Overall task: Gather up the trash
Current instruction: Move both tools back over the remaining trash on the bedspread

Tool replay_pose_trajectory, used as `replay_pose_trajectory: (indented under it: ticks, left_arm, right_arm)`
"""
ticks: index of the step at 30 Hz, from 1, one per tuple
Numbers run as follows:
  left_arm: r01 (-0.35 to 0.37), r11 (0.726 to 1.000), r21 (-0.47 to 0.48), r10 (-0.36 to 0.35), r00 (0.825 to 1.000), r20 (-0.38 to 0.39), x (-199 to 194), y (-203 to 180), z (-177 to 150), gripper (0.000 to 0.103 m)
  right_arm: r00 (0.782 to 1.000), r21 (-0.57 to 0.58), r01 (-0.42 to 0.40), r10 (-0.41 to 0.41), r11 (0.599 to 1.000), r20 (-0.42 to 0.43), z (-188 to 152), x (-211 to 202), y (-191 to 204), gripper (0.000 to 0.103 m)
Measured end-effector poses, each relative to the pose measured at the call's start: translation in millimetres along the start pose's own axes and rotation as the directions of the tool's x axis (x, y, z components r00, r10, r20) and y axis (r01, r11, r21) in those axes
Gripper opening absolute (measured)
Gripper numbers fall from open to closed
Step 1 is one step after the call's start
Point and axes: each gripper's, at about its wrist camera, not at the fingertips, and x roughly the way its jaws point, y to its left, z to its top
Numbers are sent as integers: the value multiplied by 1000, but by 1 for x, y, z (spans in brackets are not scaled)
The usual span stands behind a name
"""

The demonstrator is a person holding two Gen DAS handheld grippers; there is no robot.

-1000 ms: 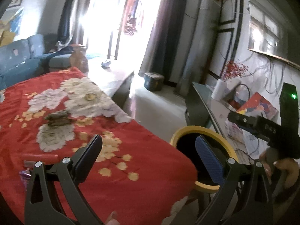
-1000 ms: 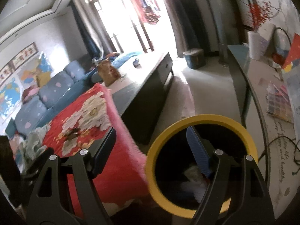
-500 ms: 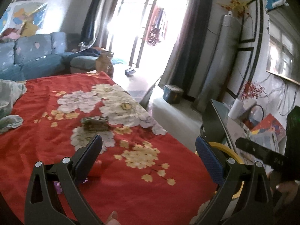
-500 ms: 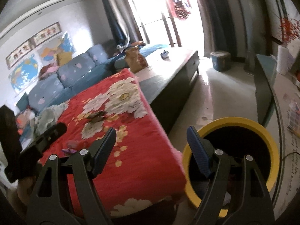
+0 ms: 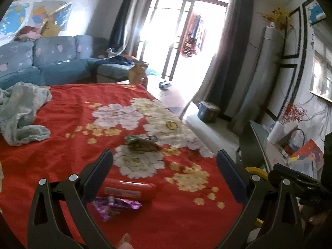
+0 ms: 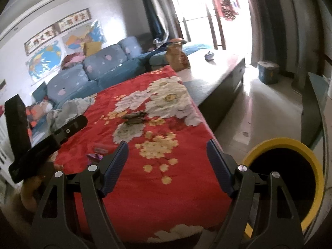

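Trash is lying scattered on a red flowered blanket (image 5: 62,155) as a person is aiming two hand-held grippers at it: a crinkled purple wrapper (image 5: 115,205) nearest the front, a red packet (image 5: 129,191) touching it just behind, and a dark crumpled wrapper (image 5: 142,143) farther back on a white flower. A yellow-rimmed bin (image 6: 284,178) is standing on the floor beside the blanket's right edge, its mouth open. The step in hand appears to be picking the next piece, with nothing lifted at this point. The left gripper (image 5: 165,166) is hanging over the blanket with its jaws spread wide and empty, the purple wrapper and red packet sitting just inside its left finger. The right gripper (image 6: 167,155) is likewise gaping wide, holding and touching nothing, with bare blanket between its fingers. Judging by the layout, the next move is calling for lowering one gripper over the purple wrapper and closing on it before carrying it across to the bin.
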Motion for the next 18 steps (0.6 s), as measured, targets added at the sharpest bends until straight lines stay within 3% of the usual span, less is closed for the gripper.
replay_pose_trajectory:
  ticks: [11,18]
  left_arm:
    - [-59,998,7,59,998,-26,-3,43,3,96]
    - [-72,997,14,73,994,-86,0,69,-3,96]
  right_arm:
    - [997,-88,-71,67,994,-44,19,41,33,69]
    - [994,-128,-86,75,988,-85,28,83,45,69]
